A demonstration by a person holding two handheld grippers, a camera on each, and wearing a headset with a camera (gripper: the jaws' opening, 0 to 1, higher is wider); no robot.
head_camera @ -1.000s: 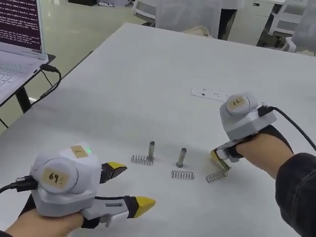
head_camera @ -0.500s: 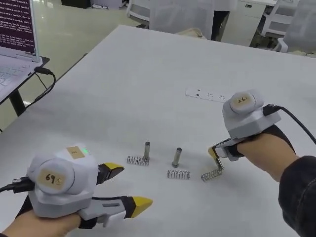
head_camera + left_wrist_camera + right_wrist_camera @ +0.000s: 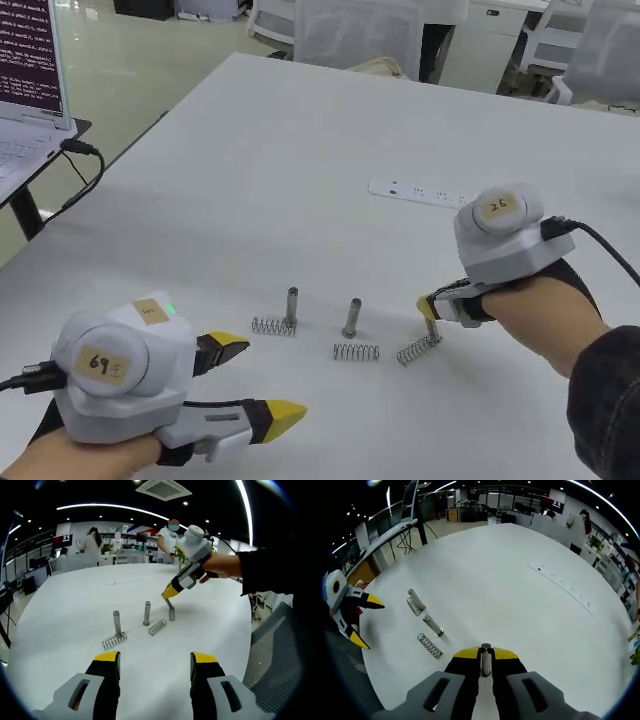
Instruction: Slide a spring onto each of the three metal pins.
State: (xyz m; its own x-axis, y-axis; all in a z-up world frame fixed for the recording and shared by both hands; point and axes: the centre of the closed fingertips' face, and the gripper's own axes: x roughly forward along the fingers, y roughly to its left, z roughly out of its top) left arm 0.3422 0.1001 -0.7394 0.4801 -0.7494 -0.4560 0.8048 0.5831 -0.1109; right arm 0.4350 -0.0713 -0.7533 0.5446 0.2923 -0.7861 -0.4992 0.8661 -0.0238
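While two of the metal pins stand up on their own, the third pin is held tight between the closed jaws of the right gripper. It stands straight up. Its bottom may be touching the bench, but that is hard to tell. A spring lies flat just beside it, on a slant.

The middle pin stands a little way to the left, and a second spring lies flat in front of it. The left pin stands past that one, and a third spring lies with one end at its foot. All three springs are lying down on the bench.

The left gripper is near the front of the bench, well apart from the pins. Its jaws are wide apart and hold nothing.

A white power strip lies farther back on the bench. A laptop sits off to the left side.
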